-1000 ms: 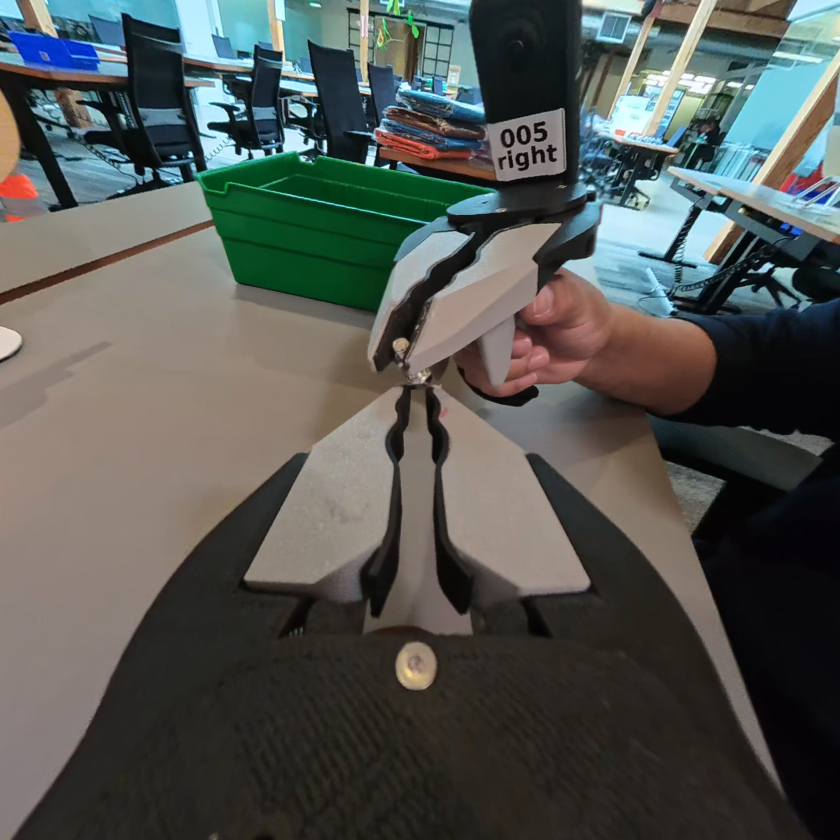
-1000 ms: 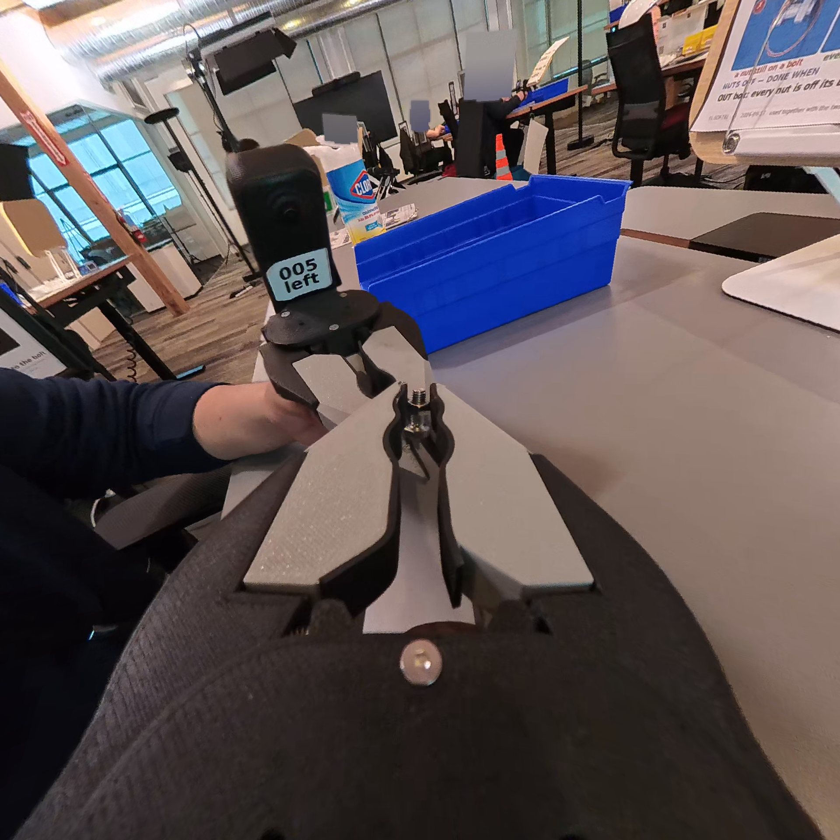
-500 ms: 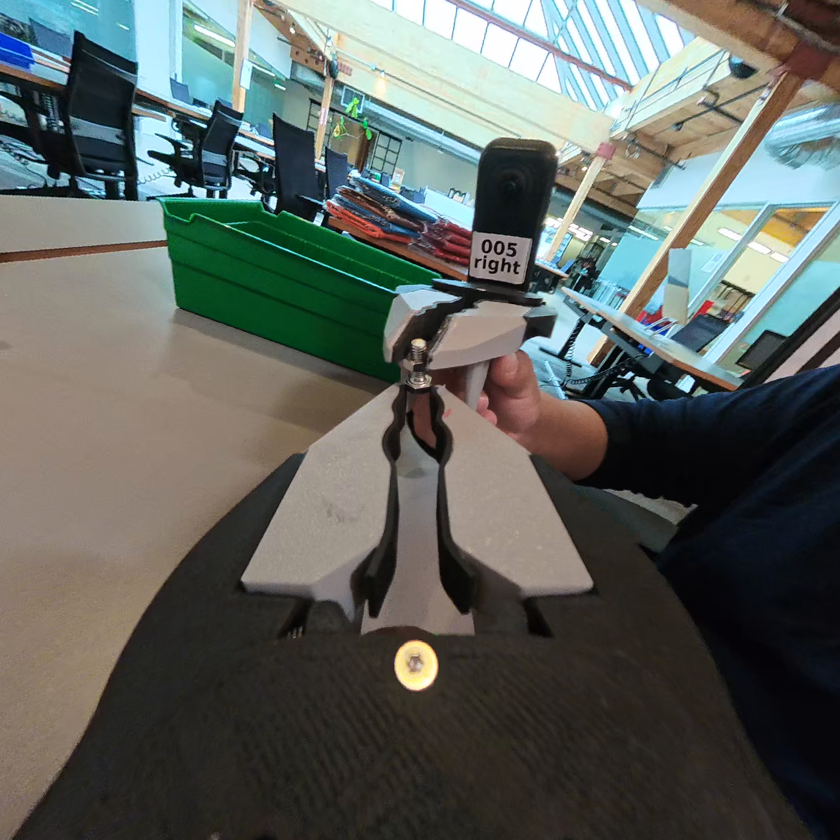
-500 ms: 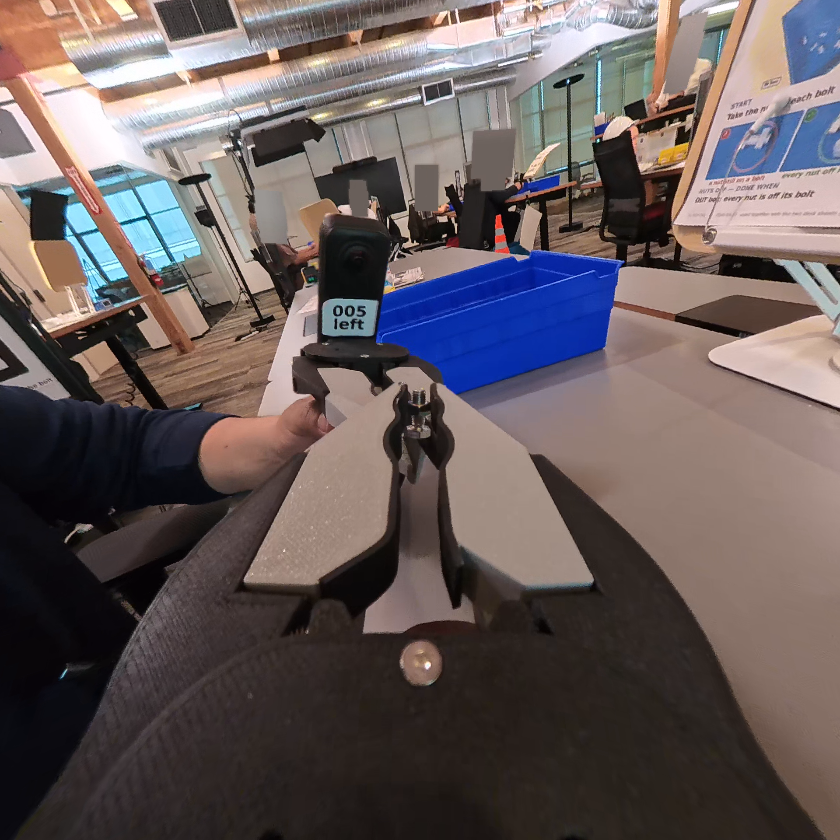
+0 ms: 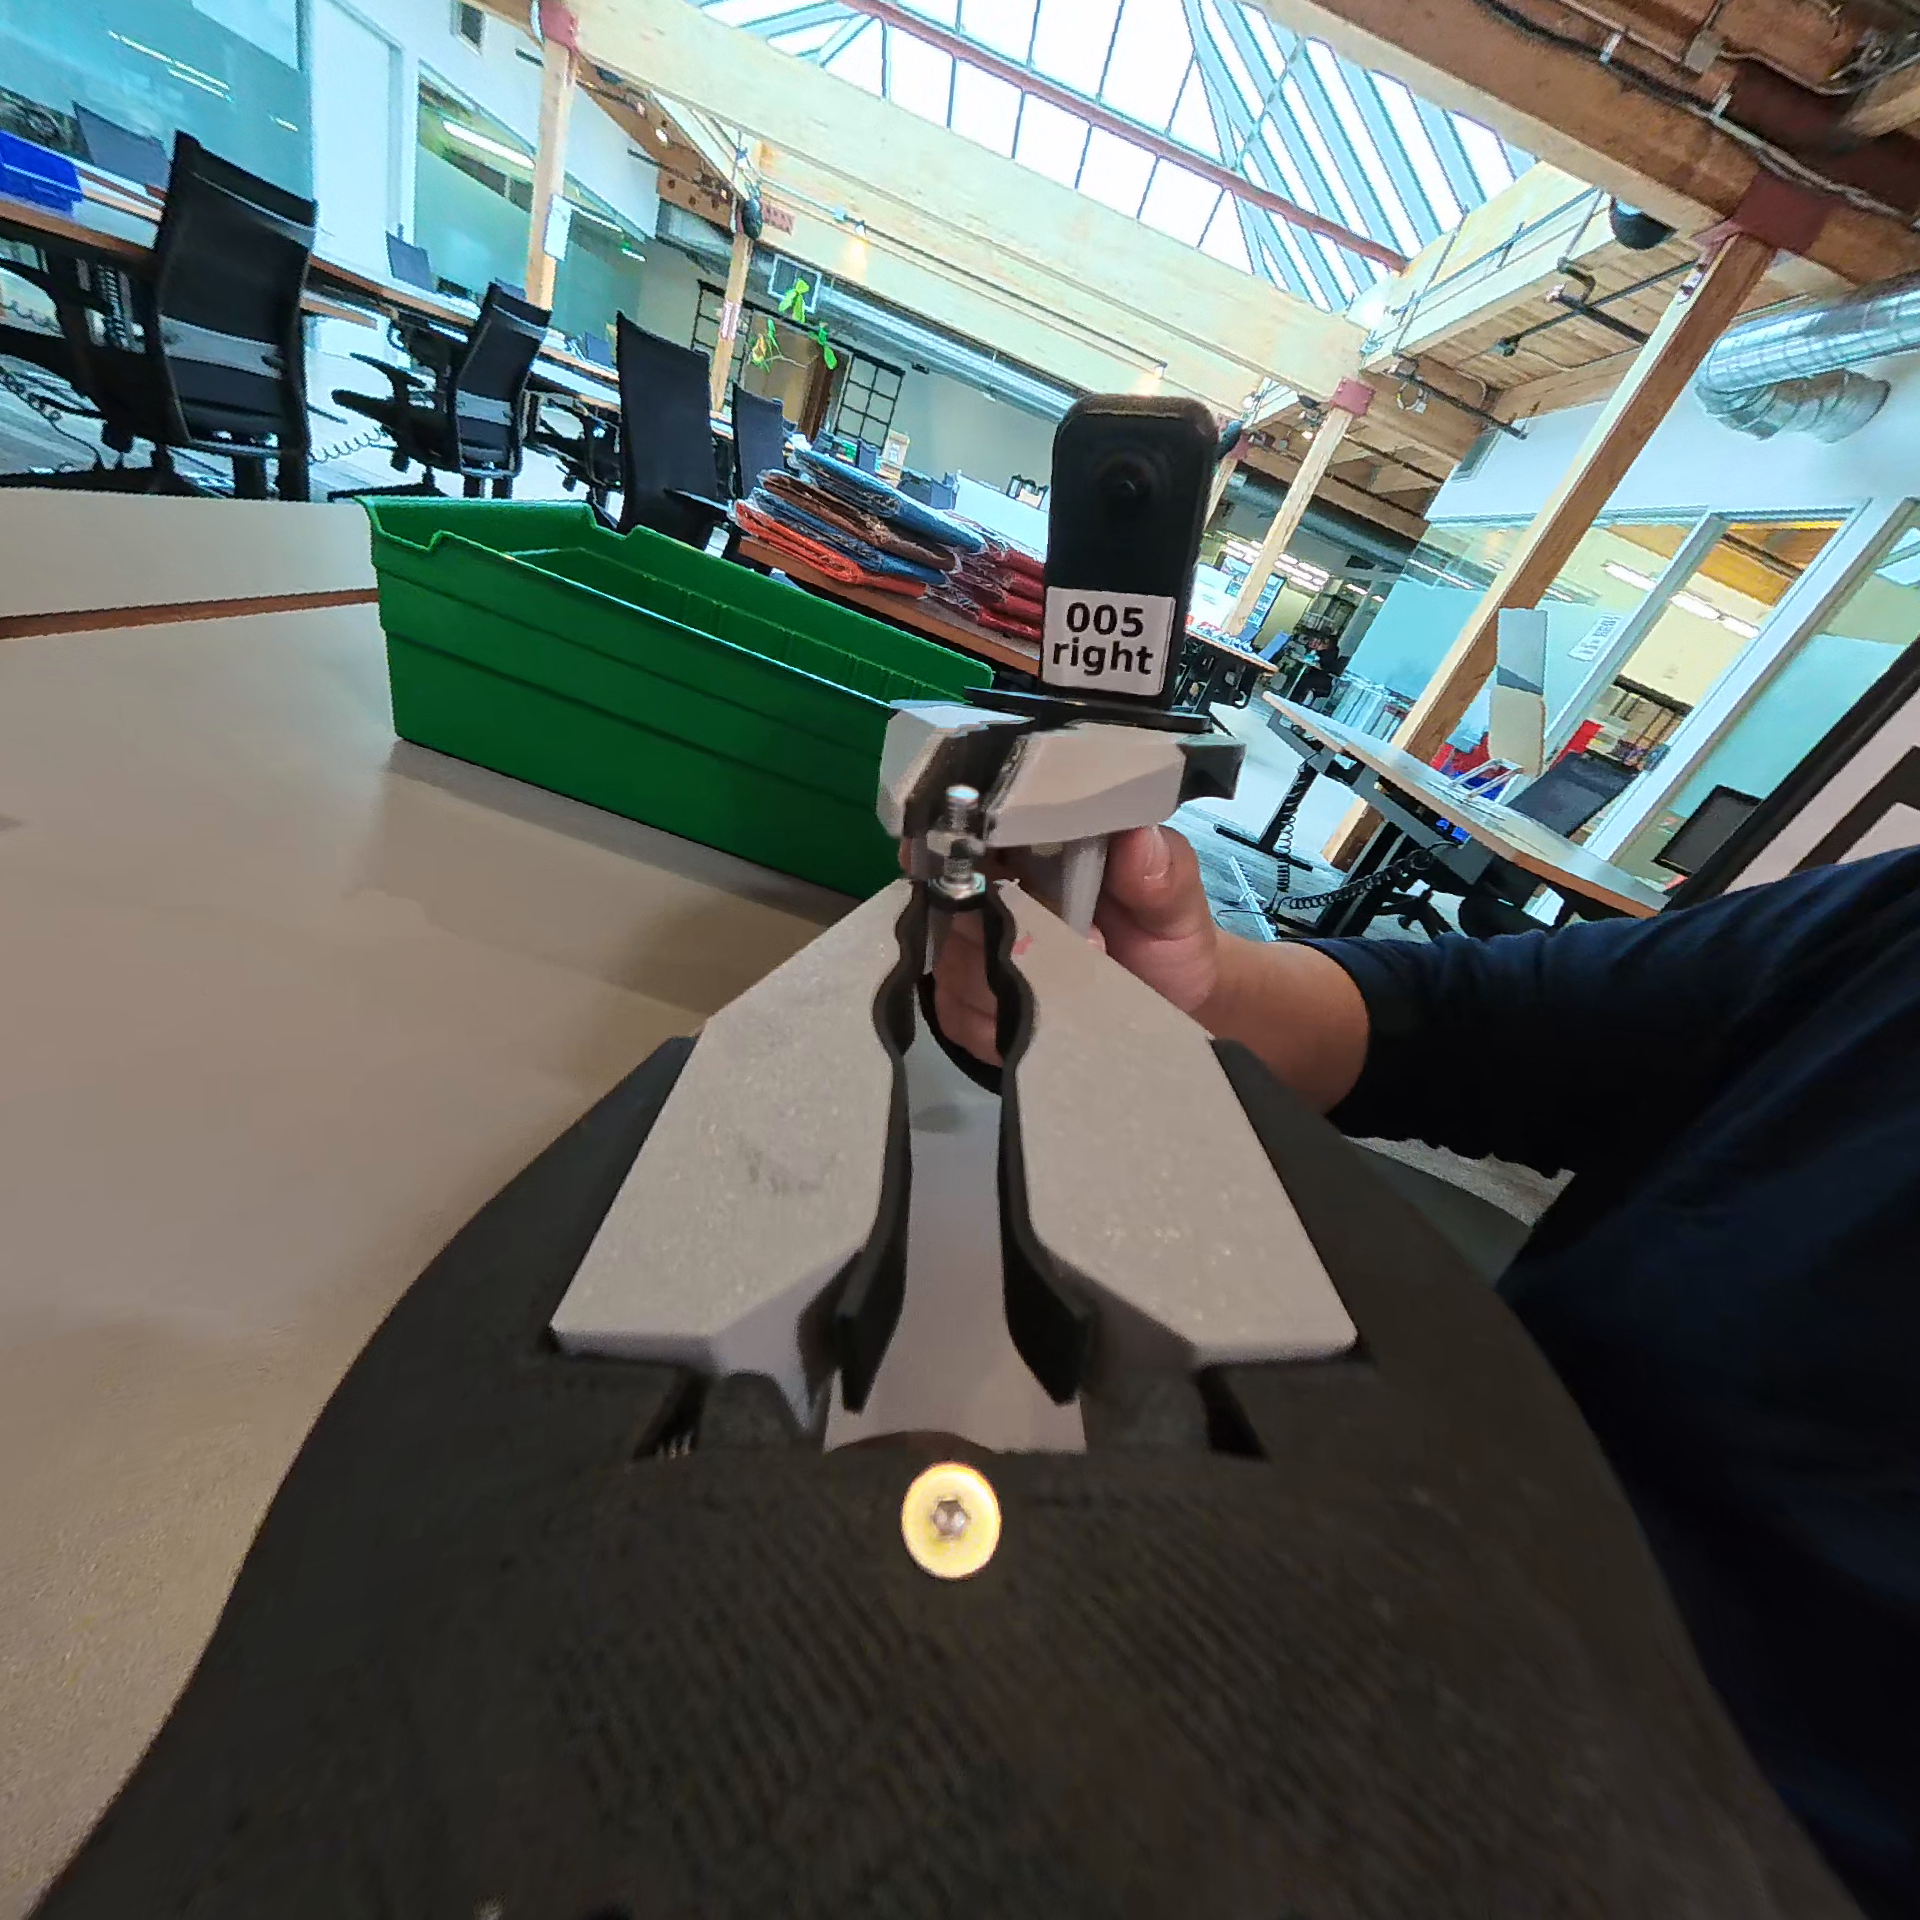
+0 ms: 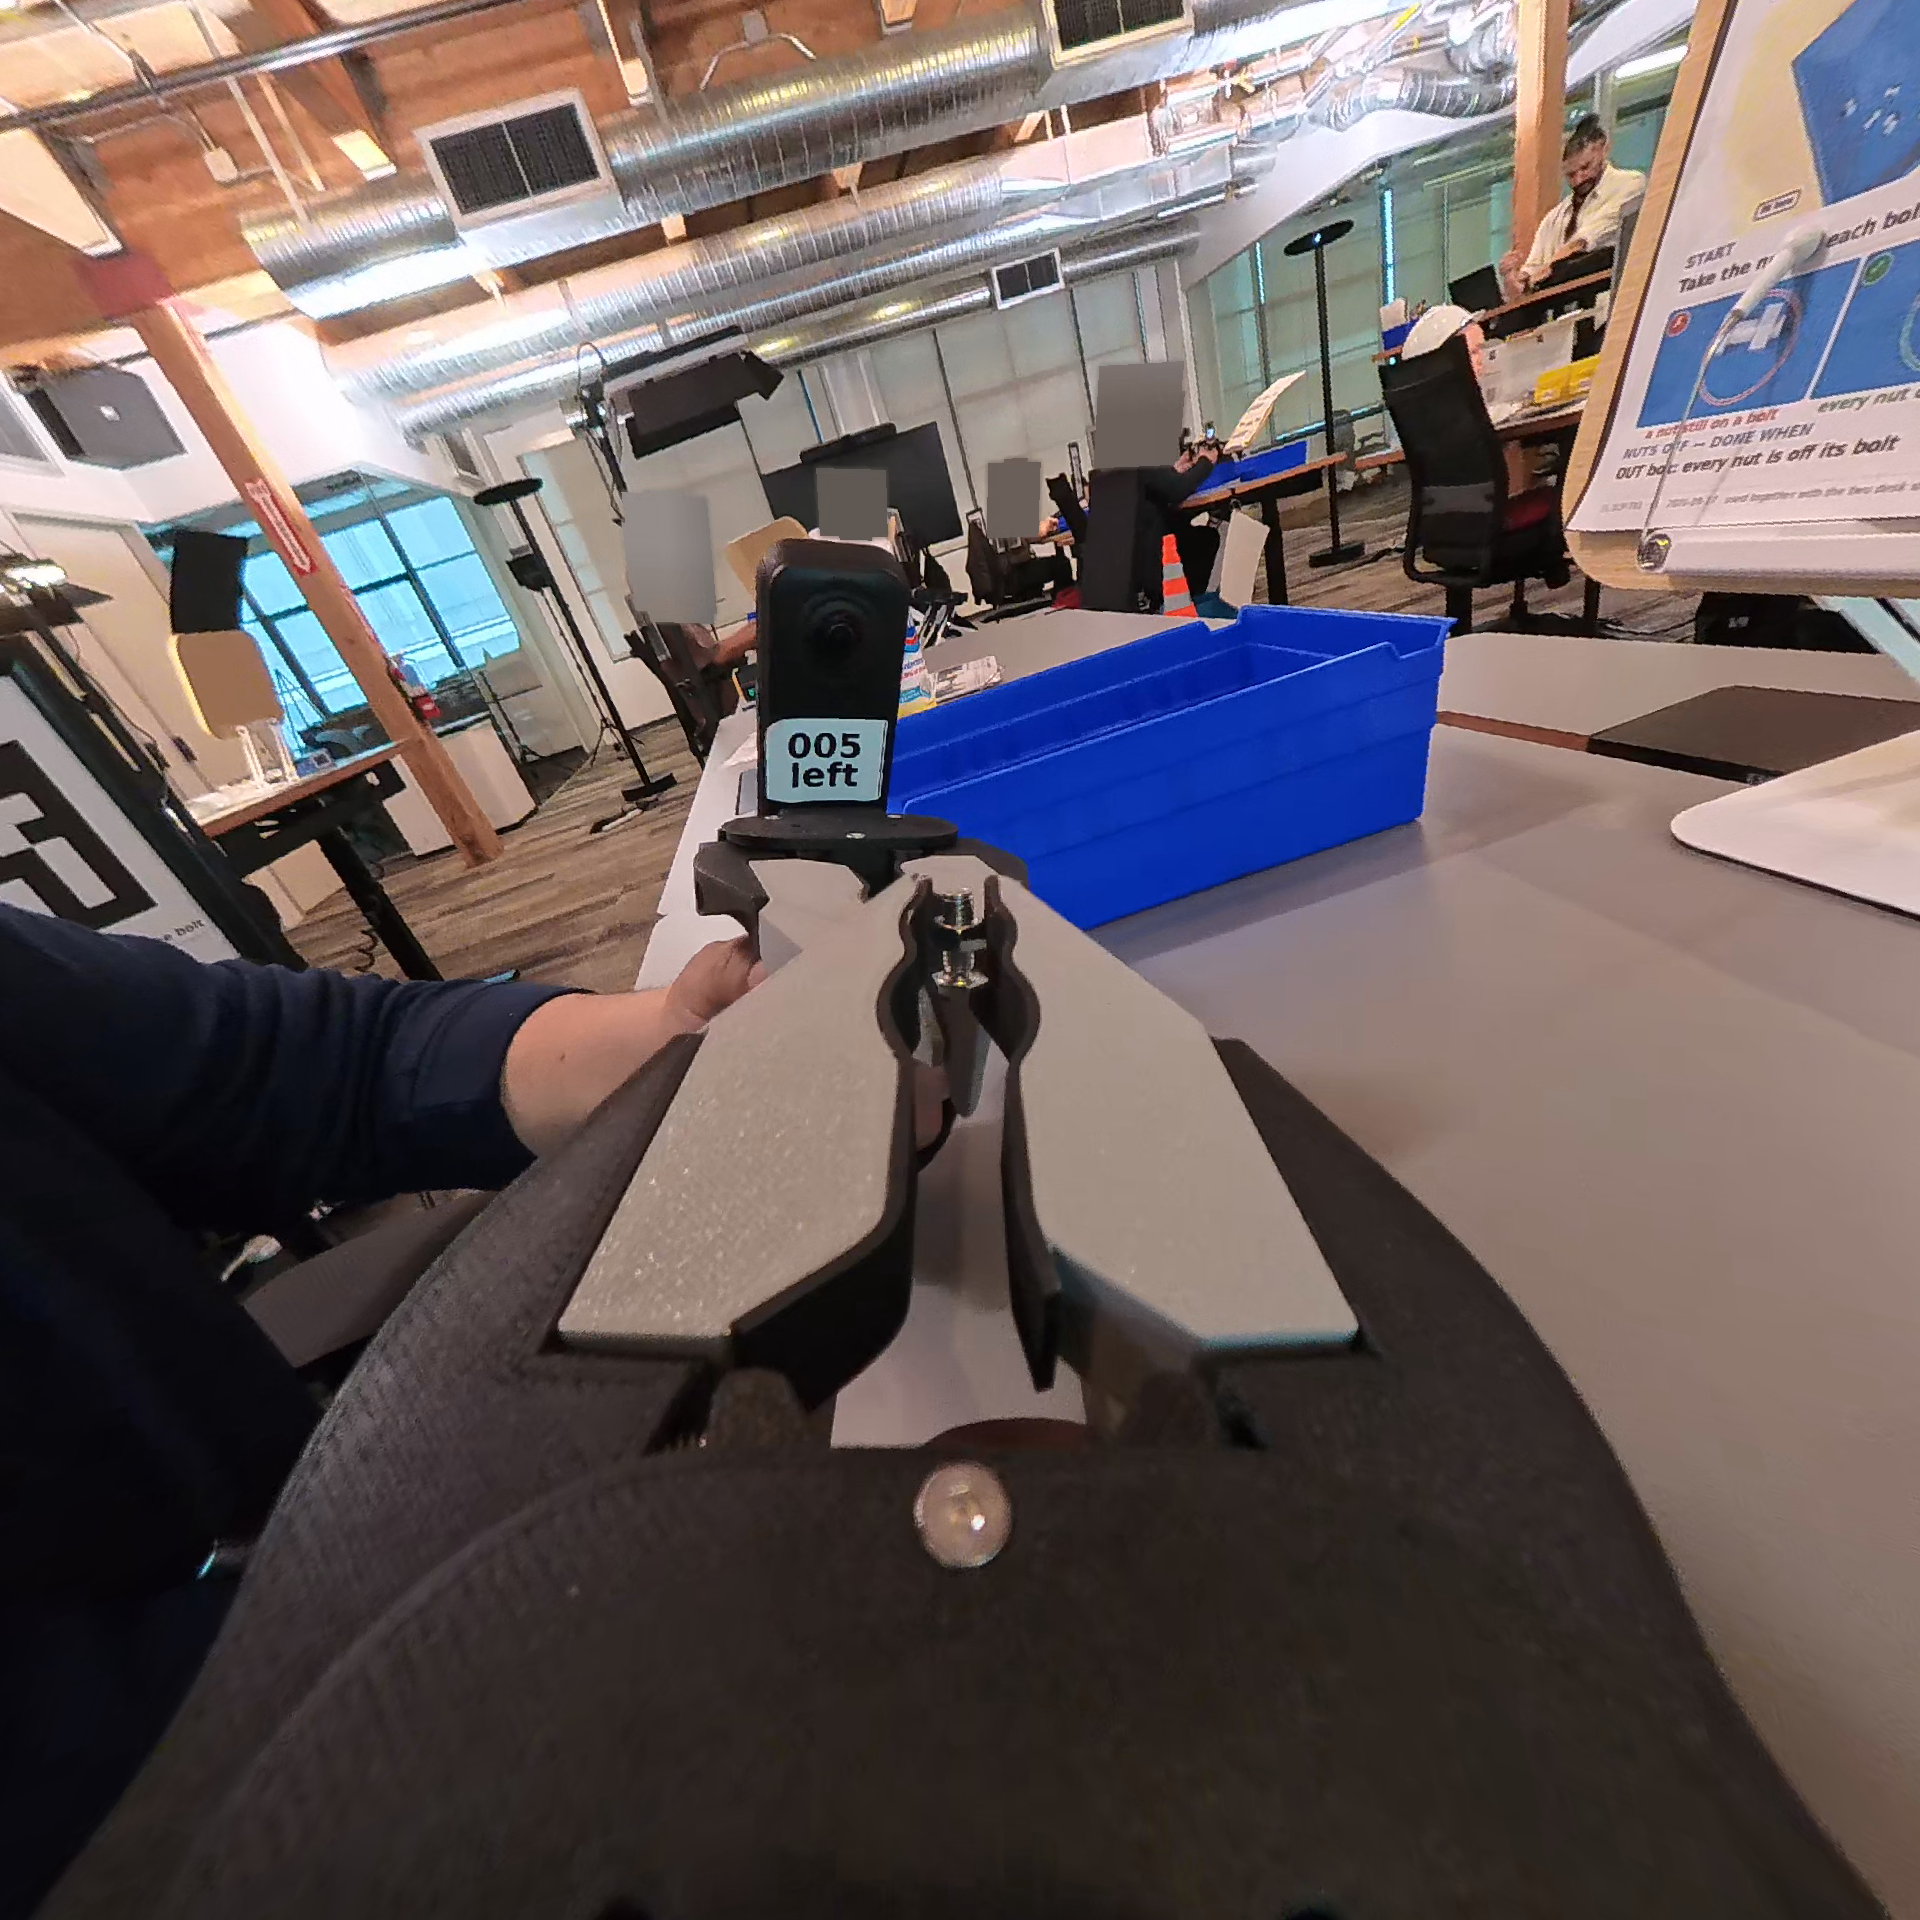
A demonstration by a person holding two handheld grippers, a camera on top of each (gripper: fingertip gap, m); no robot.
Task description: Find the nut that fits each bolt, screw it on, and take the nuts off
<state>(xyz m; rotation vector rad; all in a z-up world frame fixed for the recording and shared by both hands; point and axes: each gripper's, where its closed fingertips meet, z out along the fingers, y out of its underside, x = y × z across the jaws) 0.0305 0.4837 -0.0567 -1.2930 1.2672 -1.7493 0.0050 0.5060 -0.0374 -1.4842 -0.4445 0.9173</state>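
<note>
Steel bolt [image 5: 958, 844] stands upright, tip at 12 o'clock; we clamp one bolt, one nut [image 5: 954, 840] between left gripper [image 5: 958, 902] and right gripper [image 6: 961, 940].

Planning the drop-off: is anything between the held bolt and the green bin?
Nothing visible. The bolt is held between both grippers above bare table, with the green bin just beyond it.

- white printed label [image 5: 1107, 639] on the black camera [image 5: 1127, 499], right above the bolt [image 5: 961, 842], easy to read
- pale blue label [image 6: 826, 761] on the other black camera [image 6: 831, 634], up-left of the bolt
- instruction sheet [image 6: 1787, 343] with printed lines, far right of the bolt
- red sign [image 6: 278, 525] on a wooden post, far left, too small to read
</note>
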